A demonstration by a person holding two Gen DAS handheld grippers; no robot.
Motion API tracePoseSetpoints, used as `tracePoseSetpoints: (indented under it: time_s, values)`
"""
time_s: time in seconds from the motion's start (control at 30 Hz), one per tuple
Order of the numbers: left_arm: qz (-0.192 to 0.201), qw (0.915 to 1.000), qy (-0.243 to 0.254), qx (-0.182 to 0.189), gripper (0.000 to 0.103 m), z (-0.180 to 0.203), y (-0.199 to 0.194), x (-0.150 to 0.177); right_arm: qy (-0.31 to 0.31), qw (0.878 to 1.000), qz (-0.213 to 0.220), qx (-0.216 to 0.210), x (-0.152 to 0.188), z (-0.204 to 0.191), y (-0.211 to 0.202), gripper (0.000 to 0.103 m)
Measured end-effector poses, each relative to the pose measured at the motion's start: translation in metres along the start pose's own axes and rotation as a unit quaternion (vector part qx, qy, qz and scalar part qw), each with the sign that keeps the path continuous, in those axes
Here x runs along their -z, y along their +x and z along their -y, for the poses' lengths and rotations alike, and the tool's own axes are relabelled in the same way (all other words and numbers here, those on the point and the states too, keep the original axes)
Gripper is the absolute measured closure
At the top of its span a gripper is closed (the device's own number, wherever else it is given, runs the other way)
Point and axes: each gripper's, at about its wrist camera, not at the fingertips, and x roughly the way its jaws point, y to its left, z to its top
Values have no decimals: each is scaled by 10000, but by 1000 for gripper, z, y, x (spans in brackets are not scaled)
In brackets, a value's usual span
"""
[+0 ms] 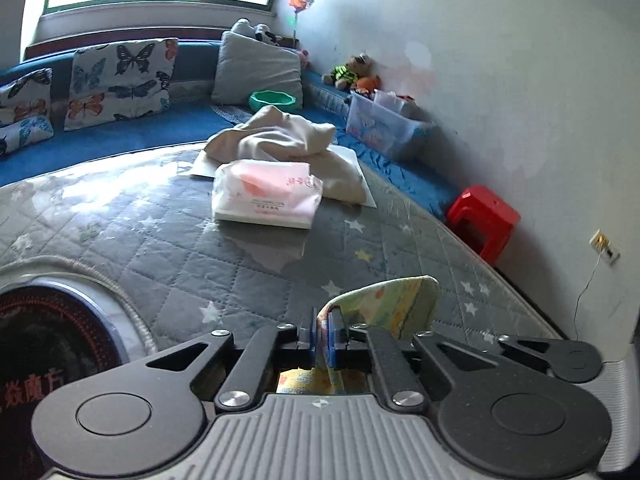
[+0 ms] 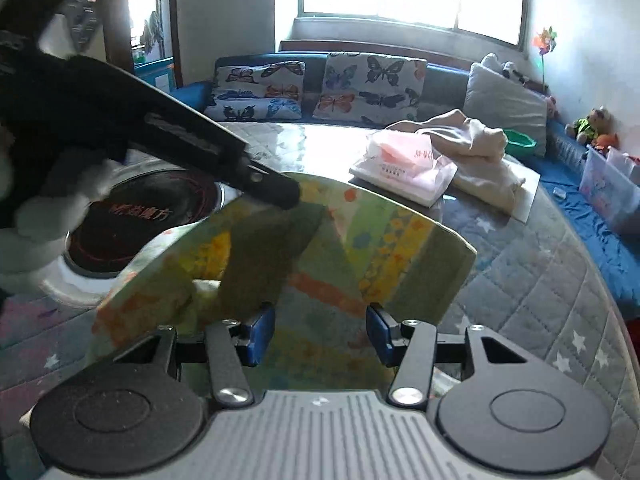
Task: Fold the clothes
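A colourful patterned cloth (image 2: 372, 236) lies on the quilted grey star-print table cover (image 1: 168, 264), with one edge lifted. My left gripper (image 1: 323, 330) is shut on that cloth (image 1: 400, 304), and a thin fold stands pinched between its blue pads. In the right wrist view the left gripper (image 2: 289, 196) reaches in from the upper left, held by a white-gloved hand (image 2: 40, 216), and grips the cloth's far edge. My right gripper (image 2: 320, 334) is open over the near part of the cloth. Its blue pads (image 2: 261, 334) stand apart and press on nothing.
A round black cooktop (image 1: 48, 344) is set into the table at the left. Further back lie a tissue pack (image 1: 266, 196) and a crumpled beige garment (image 1: 280, 136). A blue sofa with butterfly cushions (image 2: 368, 80), a clear plastic box (image 1: 380, 124) and a red stool (image 1: 482, 216) surround the table.
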Motion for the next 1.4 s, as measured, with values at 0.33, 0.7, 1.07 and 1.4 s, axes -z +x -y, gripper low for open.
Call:
tracePoseSetpoints:
  time_s: [0.33,0.7,1.07,1.4]
  values:
    - [200,9996,-193,-67,98,-22,-34,12,25,9993,-119,-361,-6,-9,22,84]
    - [475,9965,-430,-537,98,-64,-97,39,-212,9984,381,365,8,8,-42,99]
    - [302,9924,-644,-1002,98,-93,-153,92,61,9938,155,1101,39,43,-90,99]
    - [812,9857,-785,-1254,100,-107,-190,83,-144,9915,651,1119,3,45,-107,99]
